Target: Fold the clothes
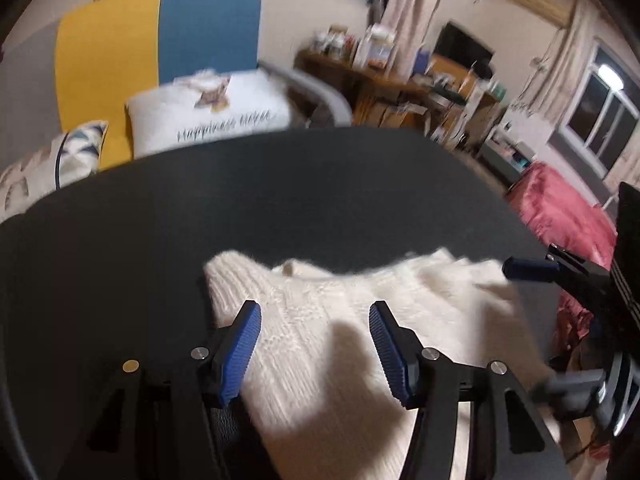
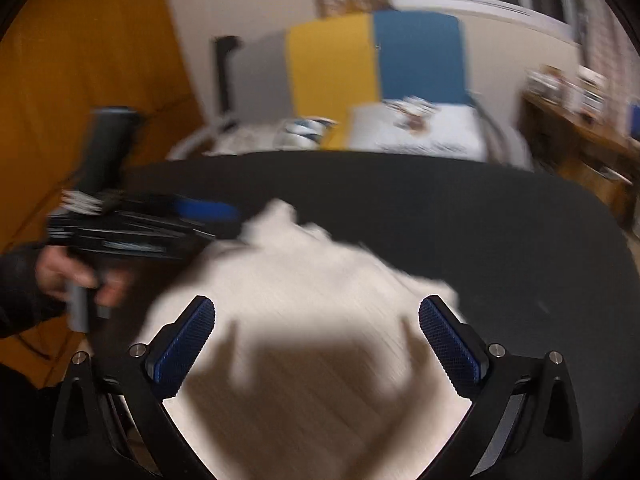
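A: Start with the left gripper [image 1: 315, 350]. How does it stand?

B: Its two blue-padded fingers are spread wide, with nothing between them. They hover over a cream knitted sweater [image 1: 340, 320] that lies flat on the dark desk [image 1: 280, 200].

A: And the right gripper [image 2: 317, 344]?

B: Also spread wide and holding nothing, above the same sweater [image 2: 304, 280]. Its shadow falls on the knit below it. In the left wrist view, only one blue finger and part of the black frame of the right gripper [image 1: 532, 269] show at the right edge, over the sweater's far side.

A: What is hard to read?

B: The right wrist view is heavily blurred. The sweater's outline is smeared there, so its folds cannot be made out. The left gripper [image 2: 208, 210] appears as a streaked black shape at the left, with a hand [image 2: 76, 276] in a dark sleeve on its handle. The near part of the sweater is cut off by the lower edge in both views.

A: And the surroundings?

B: Beyond the desk stands a sofa with yellow and blue back panels [image 1: 160, 40], carrying a white cushion [image 1: 208, 120] with script lettering and a patterned cushion [image 1: 76, 152] beside it. To the right are a cluttered wooden shelf [image 1: 400, 80], a pink cloth [image 1: 568, 212], curtains and dark windows [image 1: 600, 120].
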A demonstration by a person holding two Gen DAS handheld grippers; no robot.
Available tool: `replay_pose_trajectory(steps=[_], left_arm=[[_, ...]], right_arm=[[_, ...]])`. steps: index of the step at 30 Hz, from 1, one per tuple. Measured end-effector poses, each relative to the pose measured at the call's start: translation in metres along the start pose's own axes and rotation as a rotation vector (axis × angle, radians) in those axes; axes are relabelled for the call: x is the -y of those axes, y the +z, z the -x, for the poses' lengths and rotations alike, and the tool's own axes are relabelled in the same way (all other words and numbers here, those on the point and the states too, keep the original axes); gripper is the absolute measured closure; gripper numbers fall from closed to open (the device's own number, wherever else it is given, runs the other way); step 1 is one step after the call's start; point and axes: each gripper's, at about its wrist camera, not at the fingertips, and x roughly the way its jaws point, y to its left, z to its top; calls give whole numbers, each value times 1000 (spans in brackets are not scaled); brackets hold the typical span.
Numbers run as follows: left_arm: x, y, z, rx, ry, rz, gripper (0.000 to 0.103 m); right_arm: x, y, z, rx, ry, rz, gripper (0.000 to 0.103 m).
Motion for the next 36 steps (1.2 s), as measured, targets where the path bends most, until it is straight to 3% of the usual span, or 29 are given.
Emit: replay_pose_trajectory(steps=[1, 3, 7, 11, 16, 18, 19, 27, 30, 32, 34, 36], left_arm=[[1, 0, -13, -50, -4, 2, 47], [3, -5, -31, -109, 20, -12, 45], [2, -4, -21, -58, 1, 13, 45], [5, 10, -5, 30, 60, -24, 45], [4, 23, -52, -136, 93, -35, 44], [4, 23, -55, -162, 101, -23, 44], [3, 24, -50, -164, 103, -13, 44], [18, -28, 52, 88, 120, -51, 46], [36, -59, 57, 88, 116, -74, 45], [45, -81, 43, 54, 143, -62, 44], [51, -98, 48, 139, 174, -74, 44], [50, -98, 48, 149, 168, -66, 44]], right_arm=[[2, 0, -14, -58, 4, 11, 0], [16, -9, -40, -201, -70, -2, 0], [34, -22, -39, -179, -38, -63, 0], [27, -18, -29, -160, -65, -36, 0], [9, -10, -29, -150, -15, 47, 0], [12, -20, -54, -265, -57, 35, 0], [15, -24, -54, -239, -50, 24, 0], [-8, -33, -7, -132, -120, 48, 0], [-28, -41, 13, -101, -116, 49, 0], [-32, -50, 0, -147, -126, 19, 0], [-36, -62, -11, -172, -158, 20, 0], [-41, -79, -19, -168, -215, 63, 0]])
